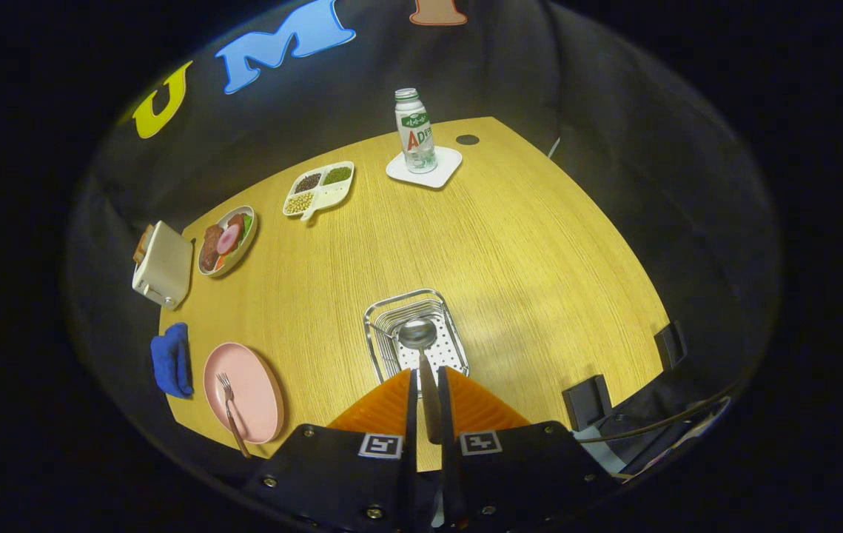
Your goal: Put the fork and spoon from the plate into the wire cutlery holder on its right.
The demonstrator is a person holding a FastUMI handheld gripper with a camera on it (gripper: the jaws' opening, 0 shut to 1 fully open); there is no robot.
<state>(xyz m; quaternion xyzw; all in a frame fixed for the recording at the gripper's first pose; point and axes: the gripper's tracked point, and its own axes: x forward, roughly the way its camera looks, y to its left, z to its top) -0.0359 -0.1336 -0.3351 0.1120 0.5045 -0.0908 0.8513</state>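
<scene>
Gripper view: the gripper [426, 385] has its fingers [390, 403] clenched on the handle of 1 spoon [418, 334], bowl forward, held above the wire cutlery holder [451, 309] so that it can likely be dropped straight in. 1 fork [228, 403] lies on the pink plate [254, 385], left of the holder, not yet moved. Beyond on the tabletop [525, 244] are 1 bottle [415, 129] on a white coaster [447, 174], 1 divided tray [319, 189], 1 food plate [227, 239], 1 toaster [163, 264] and 1 blue cloth [172, 359].
</scene>
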